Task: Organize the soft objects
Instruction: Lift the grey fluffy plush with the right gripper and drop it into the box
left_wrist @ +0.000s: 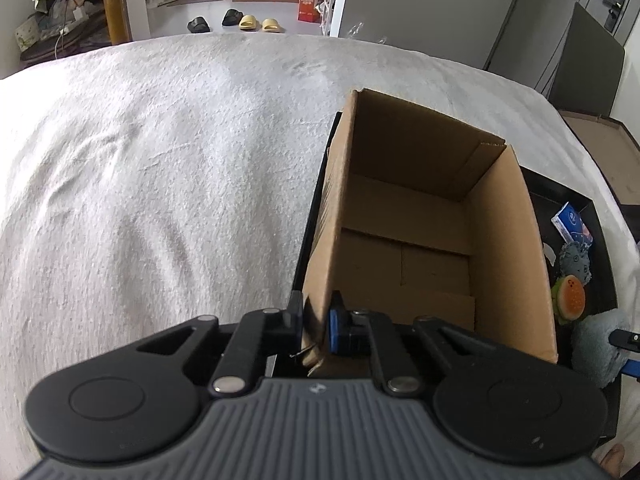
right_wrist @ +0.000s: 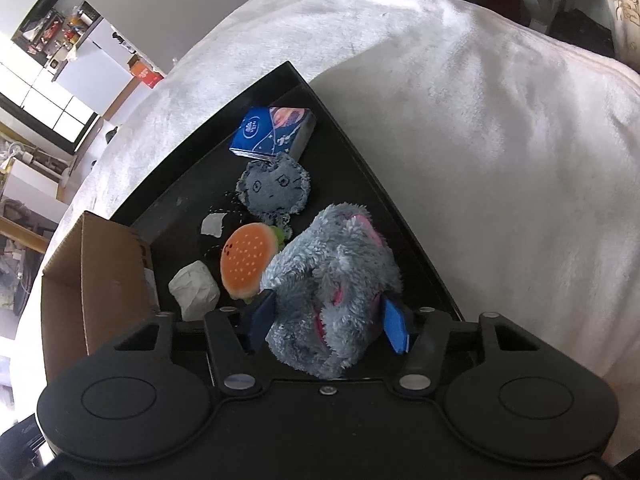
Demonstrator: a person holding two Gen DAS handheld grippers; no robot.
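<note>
My left gripper [left_wrist: 316, 320] is pinched on the near wall of the open brown cardboard box [left_wrist: 404, 216], 1 finger outside and the blue-padded one inside, at the box's near left corner. The box stands on the black plastic tray [right_wrist: 360, 152], which lies on a surface covered by a white fleecy blanket [left_wrist: 160, 160]; I see nothing inside the box but its folded bottom flaps. My right gripper [right_wrist: 330, 322] holds its 2 blue pads spread either side of the shaggy grey-blue plush toy with pink patches [right_wrist: 336, 280]; both pads sit against the fur, but whether they squeeze it I cannot tell. That toy lies on the tray to the right of the box. Just beside it, touching its left flank, is the small orange plush burger [right_wrist: 246, 260], and beyond that the round grey plush face [right_wrist: 276, 190]. Farther back on the tray lies the blue tissue pack [right_wrist: 272, 132], touching the grey face. A crumpled white paper ball [right_wrist: 194, 290] sits between the burger and the box
</note>
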